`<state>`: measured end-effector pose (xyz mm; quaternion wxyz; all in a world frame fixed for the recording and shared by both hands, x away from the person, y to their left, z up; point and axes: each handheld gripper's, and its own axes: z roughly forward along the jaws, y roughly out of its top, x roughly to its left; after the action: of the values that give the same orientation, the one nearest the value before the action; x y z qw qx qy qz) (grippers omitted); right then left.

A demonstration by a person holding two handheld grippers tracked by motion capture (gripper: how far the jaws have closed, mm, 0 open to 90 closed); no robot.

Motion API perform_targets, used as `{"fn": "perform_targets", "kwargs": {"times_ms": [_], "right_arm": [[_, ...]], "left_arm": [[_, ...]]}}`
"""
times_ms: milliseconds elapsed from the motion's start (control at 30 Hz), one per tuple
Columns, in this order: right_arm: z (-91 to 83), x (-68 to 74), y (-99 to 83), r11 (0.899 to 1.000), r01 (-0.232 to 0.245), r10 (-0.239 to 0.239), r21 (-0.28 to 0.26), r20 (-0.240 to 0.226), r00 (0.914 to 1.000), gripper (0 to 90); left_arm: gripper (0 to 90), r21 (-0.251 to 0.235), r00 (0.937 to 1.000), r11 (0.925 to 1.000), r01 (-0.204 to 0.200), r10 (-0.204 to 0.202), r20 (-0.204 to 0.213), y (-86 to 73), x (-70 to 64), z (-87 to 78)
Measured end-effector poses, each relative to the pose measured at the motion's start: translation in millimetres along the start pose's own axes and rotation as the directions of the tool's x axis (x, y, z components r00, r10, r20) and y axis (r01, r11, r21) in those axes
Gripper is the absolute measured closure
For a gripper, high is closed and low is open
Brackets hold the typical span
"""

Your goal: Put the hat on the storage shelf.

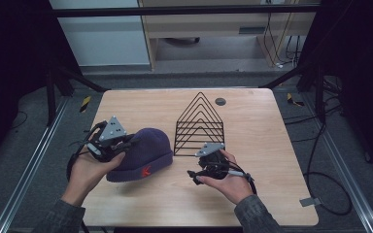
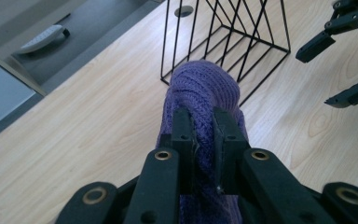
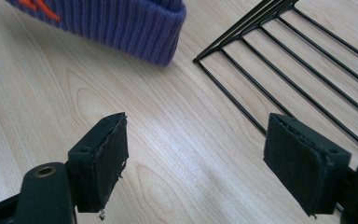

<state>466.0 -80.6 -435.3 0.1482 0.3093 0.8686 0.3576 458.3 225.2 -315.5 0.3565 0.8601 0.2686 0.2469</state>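
Two grippers work over a pale wooden table point(image 1: 252, 126), one in each of the person's hands. Farthest left in the high view, the left gripper point(image 1: 121, 144) sits at the left edge of a purple knit hat point(image 1: 148, 153), with the left hand point(image 1: 90, 170) wrapped around its body and a grey three-cornered plate on top. In the left gripper view its jaws are drawn close together with a fold of the hat point(image 2: 205, 88) pinched between the pads point(image 2: 182, 140), the knit bulging up just beyond the tips. The hat lies on the table left of centre, its ribbed cuff toward the person and an orange mark point(image 1: 146, 171) on that cuff. Just right of the hat stands a black wire rack point(image 1: 199, 124), triangular in outline, its near edge close to the hat's crown. Right of that, the right gripper point(image 1: 194, 177) hangs near the table's front, held in the right hand point(image 1: 230, 179), pointing left toward the hat but apart from it. In the right gripper view its jaws stand wide apart with bare wood between the pads point(image 3: 109, 158); the hat's cuff point(image 3: 121, 28) lies ahead at upper left and the rack's wires point(image 3: 298, 70) at upper right.
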Motion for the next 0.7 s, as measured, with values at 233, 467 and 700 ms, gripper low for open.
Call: {"fn": "perform_targets", "kwargs": {"times_ms": [233, 467, 700], "right_arm": [[-1.8, 1.3, 6.2, 1.0, 0.01, -0.01, 0.001, -0.001, 1.0, 21.6], [-7.0, 2.5, 17.3, 1.0, 0.023, -0.023, -0.007, -0.003, 0.9997, 20.3], [-10.8, 4.9, 30.3, 0.999, 0.044, -0.044, -0.018, -0.013, 0.999, 19.6]], "left_arm": [[80.7, -0.024, 0.9999, 0.9997, -0.001, 0.0, -0.011, 10.2, 10.7, -13.9], [80.7, -0.056, 0.9997, 0.9983, -0.015, 0.014, -0.019, 22.8, 15.8, -26.3], [80.6, -0.076, 0.9993, 0.9966, -0.03, 0.029, -0.023, 35.6, 18.3, -34.1]]}}
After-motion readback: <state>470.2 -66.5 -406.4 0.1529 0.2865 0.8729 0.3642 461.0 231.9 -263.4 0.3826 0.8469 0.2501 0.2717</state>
